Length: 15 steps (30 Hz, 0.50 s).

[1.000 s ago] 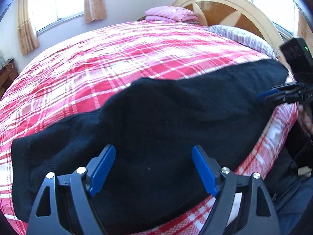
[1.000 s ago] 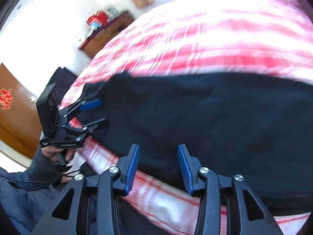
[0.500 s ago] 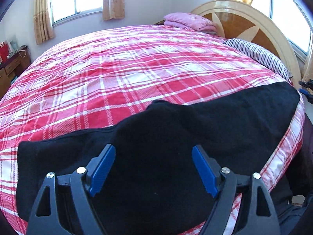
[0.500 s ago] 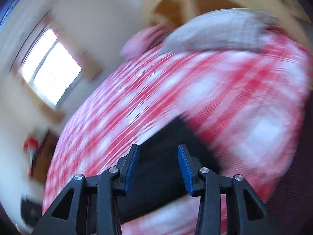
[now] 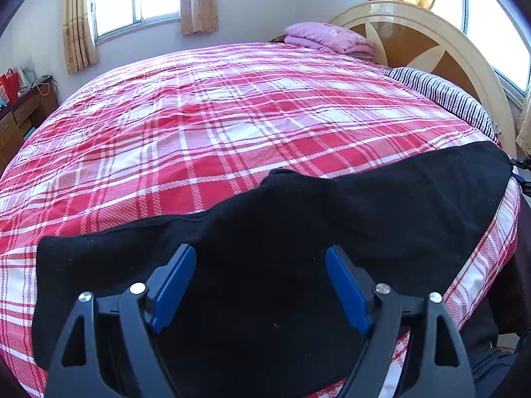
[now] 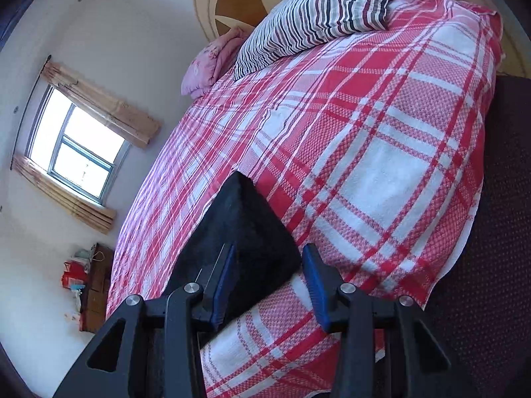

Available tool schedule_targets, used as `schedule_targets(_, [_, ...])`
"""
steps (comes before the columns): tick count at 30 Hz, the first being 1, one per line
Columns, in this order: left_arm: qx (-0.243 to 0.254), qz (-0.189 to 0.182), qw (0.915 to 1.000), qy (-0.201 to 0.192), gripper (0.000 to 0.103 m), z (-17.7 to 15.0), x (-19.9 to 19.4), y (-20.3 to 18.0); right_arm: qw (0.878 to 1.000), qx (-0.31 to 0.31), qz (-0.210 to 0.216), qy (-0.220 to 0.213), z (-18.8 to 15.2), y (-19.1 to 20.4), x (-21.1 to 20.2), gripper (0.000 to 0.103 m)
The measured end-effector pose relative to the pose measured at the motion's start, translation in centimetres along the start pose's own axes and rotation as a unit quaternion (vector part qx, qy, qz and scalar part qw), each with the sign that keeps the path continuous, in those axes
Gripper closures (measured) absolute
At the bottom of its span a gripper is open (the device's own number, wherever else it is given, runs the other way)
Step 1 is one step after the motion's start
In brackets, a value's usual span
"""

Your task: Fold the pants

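Blue-padded fingers (image 5: 172, 285) of the left gripper (image 5: 260, 287) stand spread wide above the black pants (image 5: 298, 232), pinching nothing; the cloth fills the gap beneath them. The fingers (image 6: 224, 282) of the right gripper (image 6: 270, 282) are set partly apart, with one end of the pants (image 6: 245, 229) lying under and between them; the pads do not press on the fabric, and whether either one touches it cannot be told.

The pants lie flat along the near edge of the bed, spread across the red-and-white plaid cover (image 5: 232, 116), one end reaching the bed's corner in the left wrist view. Beyond them the cover runs to a striped pillow (image 6: 315, 16) and a folded pink blanket (image 5: 328, 36) set against the arched wooden headboard (image 5: 431, 46). Curtained windows (image 5: 132, 0) line the far wall, and a wooden dresser (image 5: 20, 116) stands at the room's side.
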<state>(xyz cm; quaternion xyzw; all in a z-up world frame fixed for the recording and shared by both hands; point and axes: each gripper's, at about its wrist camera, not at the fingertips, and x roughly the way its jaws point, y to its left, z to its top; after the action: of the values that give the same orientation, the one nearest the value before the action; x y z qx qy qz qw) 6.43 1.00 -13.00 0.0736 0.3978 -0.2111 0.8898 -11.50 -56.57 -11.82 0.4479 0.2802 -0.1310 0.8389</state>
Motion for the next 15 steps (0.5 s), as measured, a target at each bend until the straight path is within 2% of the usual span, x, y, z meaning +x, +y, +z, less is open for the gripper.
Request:
schedule_targets(3, [-0.004,-0.002,1.0000,0.000,0.020,0.0,0.0,0.0,1.000,0.014,0.012,-0.001,-0.5,-0.1,0.2,0.059])
schedule_targets(7, [-0.005,-0.002,1.0000,0.000,0.020,0.0,0.0,0.0,0.998,0.034,0.058,-0.017,-1.0,-0.7,1.2,0.059])
schedule_targets(11, [-0.006,-0.004,1.0000,-0.002,0.020,0.0,-0.2,0.1,0.997,0.023,0.066,-0.039,-1.4,-0.5,0.8,0.061])
schedule_targets(13, [-0.010,-0.003,0.9999,-0.003,0.020,0.1,-0.2,0.2,0.996,0.011,0.078,-0.052,-1.7,0.1,0.5,0.085])
schedule_targets(15, [-0.015,-0.003,0.9999,-0.003,0.019,0.1,-0.2,0.5,0.995,-0.005,0.081,-0.065,-2.1,0.8,0.0,0.086])
